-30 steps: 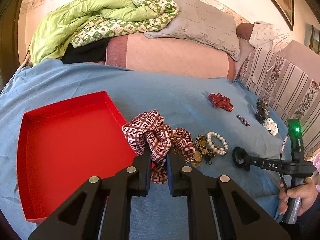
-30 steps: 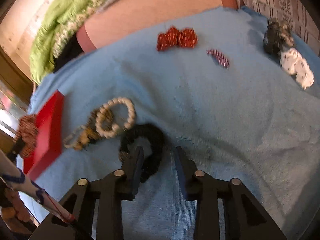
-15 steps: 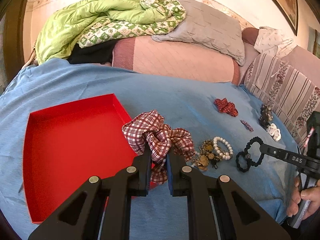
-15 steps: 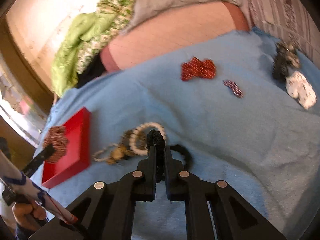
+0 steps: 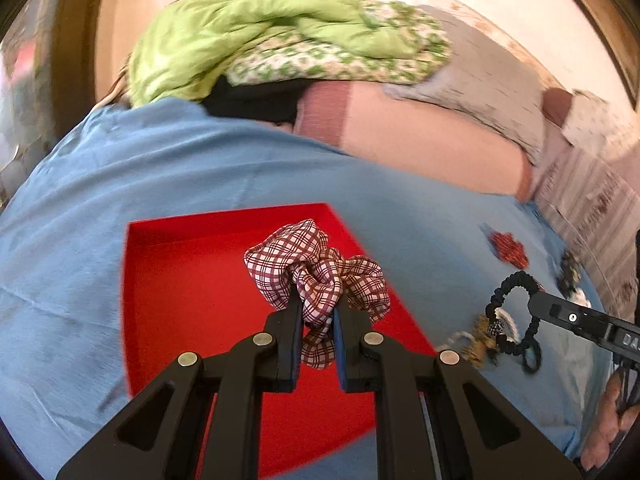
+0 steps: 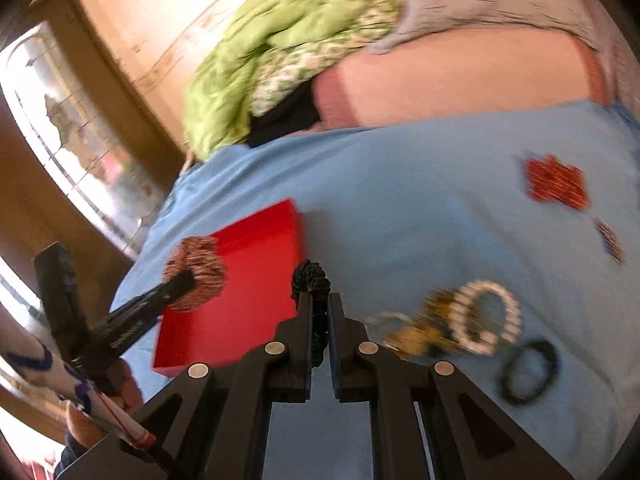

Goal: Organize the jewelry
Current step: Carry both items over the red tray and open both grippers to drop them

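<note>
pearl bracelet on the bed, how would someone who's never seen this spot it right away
Start at the blue bedspread and find the red tray lying on it. To the tray's right is a small heap of jewelry. The pearl bracelet is the ring of round white beads there, against a gold-toned bracelet and near a black hair tie; it is the heap's only white piece.

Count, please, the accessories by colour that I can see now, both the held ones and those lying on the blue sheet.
Red or red-checked: 3: checked scrunchie, red bow, small clip
Black: 2: beaded band, hair tie
White: 1: pearl bracelet
Gold: 1: gold bracelet
Total: 7
</note>
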A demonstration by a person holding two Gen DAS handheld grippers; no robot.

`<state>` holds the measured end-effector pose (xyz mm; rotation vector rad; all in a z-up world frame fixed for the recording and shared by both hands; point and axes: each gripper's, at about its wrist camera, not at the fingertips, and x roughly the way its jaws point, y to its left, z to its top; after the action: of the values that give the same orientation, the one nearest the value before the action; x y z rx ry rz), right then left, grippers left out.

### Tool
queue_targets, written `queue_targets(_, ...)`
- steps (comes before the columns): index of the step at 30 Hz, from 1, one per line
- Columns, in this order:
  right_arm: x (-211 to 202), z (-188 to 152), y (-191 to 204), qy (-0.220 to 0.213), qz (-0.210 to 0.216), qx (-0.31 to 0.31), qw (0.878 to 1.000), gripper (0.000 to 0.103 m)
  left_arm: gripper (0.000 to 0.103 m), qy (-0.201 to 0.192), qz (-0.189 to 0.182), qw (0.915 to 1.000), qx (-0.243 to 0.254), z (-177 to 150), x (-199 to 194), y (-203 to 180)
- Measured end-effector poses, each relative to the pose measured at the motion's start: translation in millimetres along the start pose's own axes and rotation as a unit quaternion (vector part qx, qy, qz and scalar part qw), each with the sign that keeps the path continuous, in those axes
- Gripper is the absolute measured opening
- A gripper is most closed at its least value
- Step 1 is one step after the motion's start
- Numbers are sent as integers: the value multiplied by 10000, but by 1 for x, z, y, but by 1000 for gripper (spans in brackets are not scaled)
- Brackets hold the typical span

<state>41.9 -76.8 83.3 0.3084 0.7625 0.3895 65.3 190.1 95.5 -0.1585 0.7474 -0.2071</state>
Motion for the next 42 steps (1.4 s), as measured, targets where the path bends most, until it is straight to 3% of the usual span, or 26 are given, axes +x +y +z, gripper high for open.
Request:
queue_targets(7, 70, 35, 51, 339, 283, -173, 9989, 8, 13, 236, 347, 9984, -371, 18, 28, 46)
queue_targets(12, 126, 56, 73, 561, 257, -192, 9979, 8, 12, 324, 523, 9969, -498, 27, 43, 68)
queue_targets(22, 212, 64, 65, 950, 145, 265, 9950, 8, 13, 511, 573, 9949, -660, 27, 58, 82)
queue_targets(29, 230, 66, 62, 983, -233, 180, 9947, 11, 14, 609, 687, 9932, -711, 27, 71, 79)
queue_targets(32, 230, 68, 58, 1033, -288, 184, 9941, 13, 27, 615, 686, 9930, -736, 27, 72, 78)
queue_targets(34, 227, 69, 59, 1017, -337, 140, 9941, 21, 34, 597, 746, 9928, -727, 27, 71, 78)
queue_targets(36, 222, 70, 59, 982, -312, 127, 9946, 40, 35, 563, 761, 9929, -714, 27, 69, 77)
queue_targets(42, 206, 72, 61, 842, -319, 25, 9959, 42, 35, 460, 846, 9933, -632, 29, 62, 75)
